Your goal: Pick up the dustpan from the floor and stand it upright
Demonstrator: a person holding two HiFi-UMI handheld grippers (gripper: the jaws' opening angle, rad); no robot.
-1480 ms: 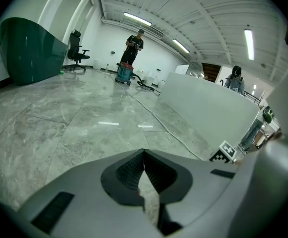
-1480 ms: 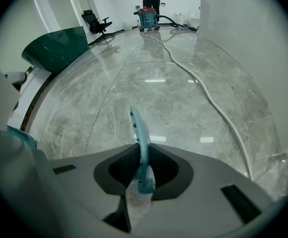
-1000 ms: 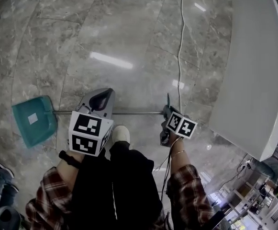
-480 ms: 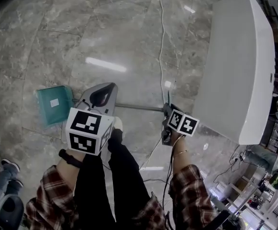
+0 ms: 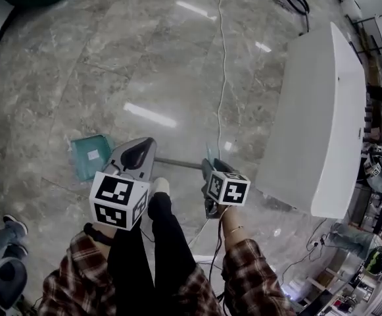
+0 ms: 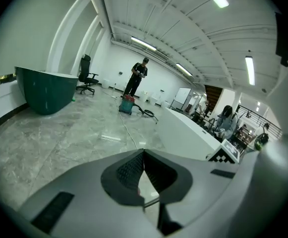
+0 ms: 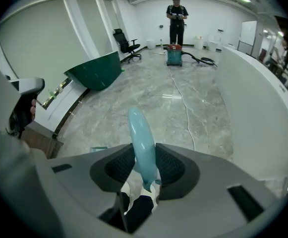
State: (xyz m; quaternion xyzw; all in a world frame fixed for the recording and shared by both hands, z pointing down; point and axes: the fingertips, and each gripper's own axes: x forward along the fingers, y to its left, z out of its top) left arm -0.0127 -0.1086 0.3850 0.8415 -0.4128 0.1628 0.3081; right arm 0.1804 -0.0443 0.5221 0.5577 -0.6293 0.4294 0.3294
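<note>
Looking down past your checked sleeves, you have the dustpan (image 5: 89, 155) out to your left, its teal scoop low against the grey marble floor (image 5: 144, 64); whether it touches the stone cannot be told. Its thin metal shaft (image 5: 177, 163) runs from the scoop toward your right, passing under the nose of your left gripper (image 5: 144, 147) and ending at your right gripper (image 5: 210, 165). Your right gripper is clamped on the pale teal handle (image 7: 140, 133): the grip stands between the two dark pads, touching both, and pokes out beyond their tips. Those jaws have just been spreading wider, with the handle between them. Your left gripper has its tips pressed together, and a short bit of the shaft shows through the narrow slot behind them, though that view does not show whether the pads bear on it. A long white counter (image 5: 322, 124) stands just to your right, and a white cable (image 5: 221, 78) trails across the floor ahead of you.
</note>
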